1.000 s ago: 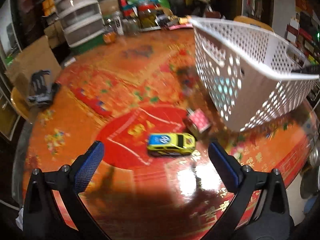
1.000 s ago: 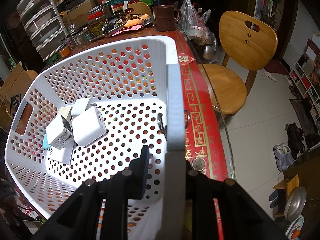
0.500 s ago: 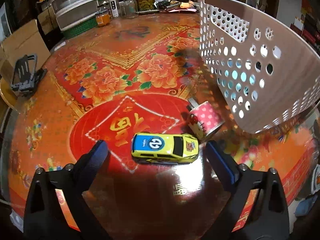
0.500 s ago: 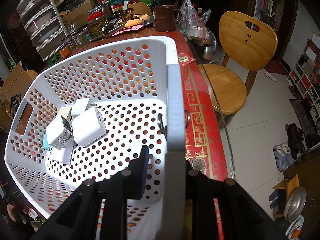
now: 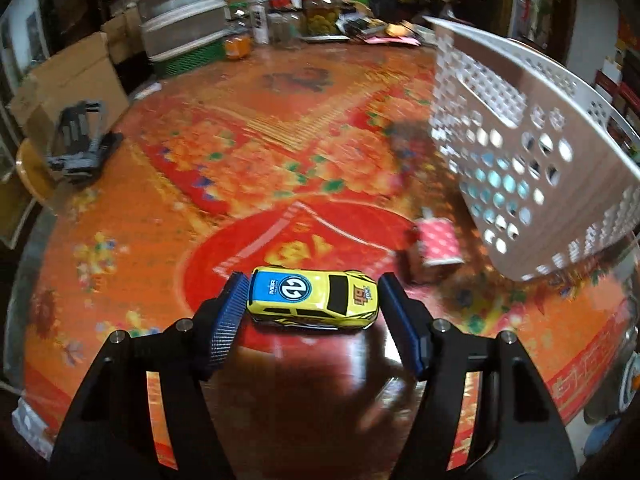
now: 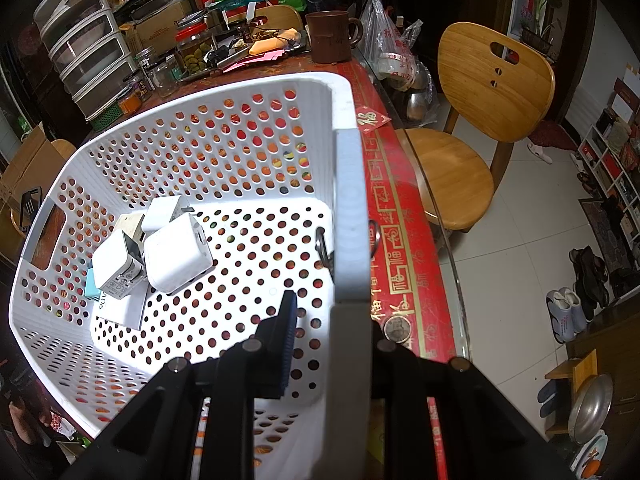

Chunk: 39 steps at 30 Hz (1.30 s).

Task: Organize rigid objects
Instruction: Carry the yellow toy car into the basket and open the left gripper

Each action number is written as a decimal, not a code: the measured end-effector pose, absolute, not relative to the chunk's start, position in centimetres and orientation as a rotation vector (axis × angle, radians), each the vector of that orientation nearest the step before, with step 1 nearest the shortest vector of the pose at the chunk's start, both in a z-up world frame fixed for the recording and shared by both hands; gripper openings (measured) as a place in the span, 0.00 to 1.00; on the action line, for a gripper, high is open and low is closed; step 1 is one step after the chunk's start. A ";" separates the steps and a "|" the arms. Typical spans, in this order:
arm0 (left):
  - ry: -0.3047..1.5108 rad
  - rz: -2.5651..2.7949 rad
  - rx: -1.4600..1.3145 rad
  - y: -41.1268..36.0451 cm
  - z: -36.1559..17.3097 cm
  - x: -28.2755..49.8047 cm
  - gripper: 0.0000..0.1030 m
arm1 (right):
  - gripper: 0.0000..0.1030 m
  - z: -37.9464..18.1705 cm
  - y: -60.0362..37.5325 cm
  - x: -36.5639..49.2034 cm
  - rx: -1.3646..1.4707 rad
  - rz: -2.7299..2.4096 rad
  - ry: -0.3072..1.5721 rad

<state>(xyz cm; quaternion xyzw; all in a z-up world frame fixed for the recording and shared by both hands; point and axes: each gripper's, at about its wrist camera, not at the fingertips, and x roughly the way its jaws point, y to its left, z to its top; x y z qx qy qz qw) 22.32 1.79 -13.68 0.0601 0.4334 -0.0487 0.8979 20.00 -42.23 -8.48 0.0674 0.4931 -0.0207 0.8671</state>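
Car (image 5: 314, 298) lying crosswise between left tool (image 5: 312, 304) pads, just closing, barely apart; right tool (image 6: 324, 316) clamped on basket (image 6: 348, 208) rim.

Wooden chair (image 6: 476, 128) beside table edge (image 6: 404, 216). Brown mug (image 6: 330, 36), jars (image 6: 192, 50), drawer unit (image 6: 86, 56) at far side. Coin (image 6: 398, 328) on tablecloth. Shoes (image 6: 566, 312) on floor.

table (image 5: 168, 208) (red floral cover) | toy car (image 5: 312, 298) | pink tin (image 5: 438, 242) | basket (image 5: 560, 184)

The toy car (image 5: 314, 298) sits on the table (image 5: 160, 216), with the basket (image 5: 532, 152) to its right, chargers (image 6: 176, 258) inside.
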 end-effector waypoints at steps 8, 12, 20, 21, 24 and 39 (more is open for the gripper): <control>0.795 0.004 0.153 3.5 -8.0 22.7 0.63 | 0.19 -8.5 -42.2 20.0 0.141 -0.044 1.033; 0.732 -0.057 0.174 1.4 -3.5 22.7 0.63 | 0.19 -8.5 -42.2 20.0 0.141 -0.044 1.033; 0.770 -0.396 0.260 -9.5 1.5 24.0 0.63 | 0.20 -8.5 -42.2 20.0 0.143 -0.045 1.033; 0.797 -0.438 0.284 -11.6 1.4 24.3 0.63 | 0.19 -8.5 -42.2 20.0 0.141 -0.043 1.033; 0.898 -0.528 0.313 -16.6 -0.1 25.5 0.63 | 0.20 -8.5 -42.2 20.0 0.141 -0.044 1.033; 1.069 -0.535 0.454 -23.9 -6.6 28.0 0.63 | 0.20 -8.4 -42.2 20.0 0.136 -0.040 1.037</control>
